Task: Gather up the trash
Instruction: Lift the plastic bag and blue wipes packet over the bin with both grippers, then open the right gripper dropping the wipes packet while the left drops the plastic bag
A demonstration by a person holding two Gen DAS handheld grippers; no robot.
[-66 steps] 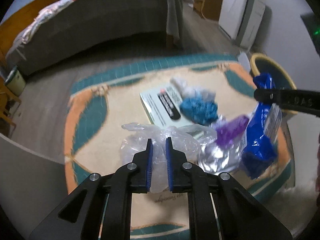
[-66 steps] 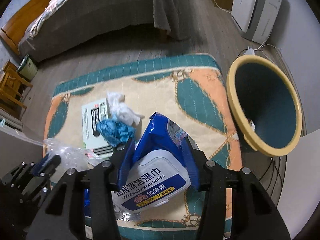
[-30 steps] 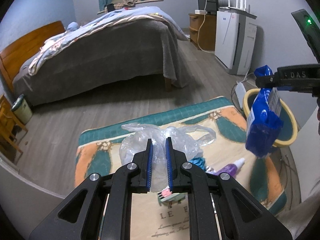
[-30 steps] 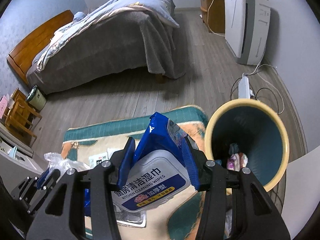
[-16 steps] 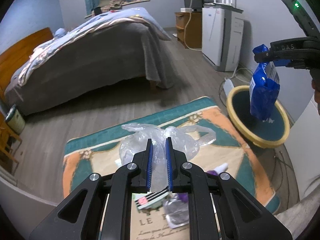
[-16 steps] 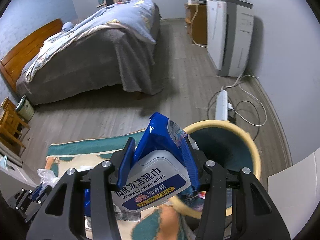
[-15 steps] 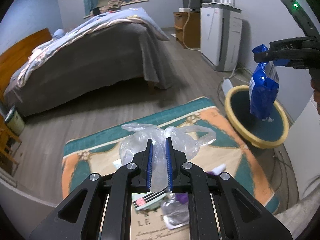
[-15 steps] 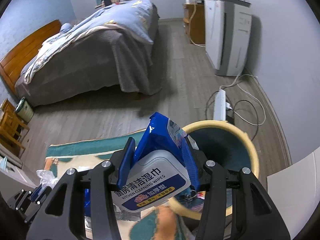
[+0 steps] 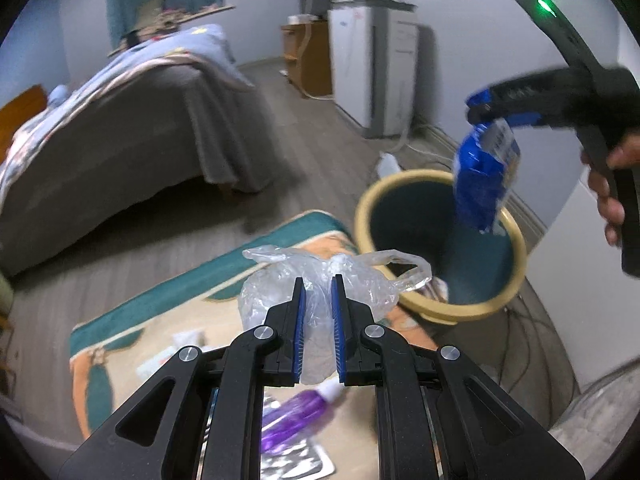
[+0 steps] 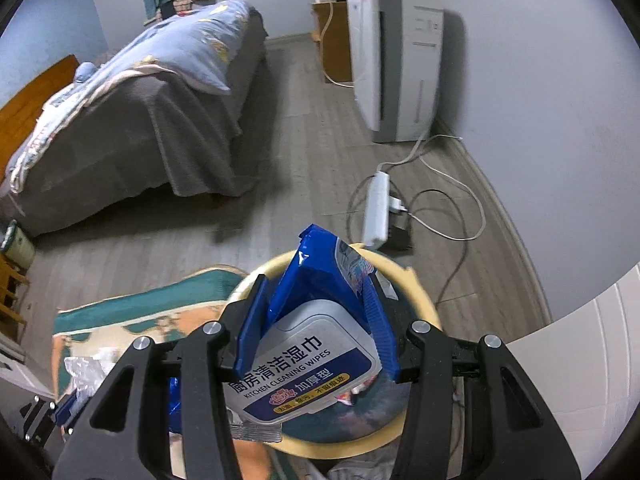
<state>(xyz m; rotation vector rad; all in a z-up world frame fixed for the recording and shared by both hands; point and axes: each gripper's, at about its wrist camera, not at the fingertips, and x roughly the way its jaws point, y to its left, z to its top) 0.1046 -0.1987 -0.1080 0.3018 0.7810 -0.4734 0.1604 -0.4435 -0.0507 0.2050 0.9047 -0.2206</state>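
Right wrist view: the right gripper (image 10: 316, 328) is clamped on a blue wet-wipes pack (image 10: 316, 332), hanging right above the mouth of the yellow-rimmed bin (image 9: 440, 308). A clean drop probably needs the pack centred over the bin before the jaws part. The left gripper (image 9: 318, 332) pinches a clear plastic bag (image 9: 320, 284) just beside the bin's rim. A purple bottle (image 9: 296, 416) lies on the rug (image 9: 120, 320) near the bin; a power strip (image 10: 378, 208) and cables sit behind it.

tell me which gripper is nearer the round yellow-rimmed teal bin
Right. The right gripper hangs above the bin with the blue wipes pack; the left gripper is beside it over the rug.
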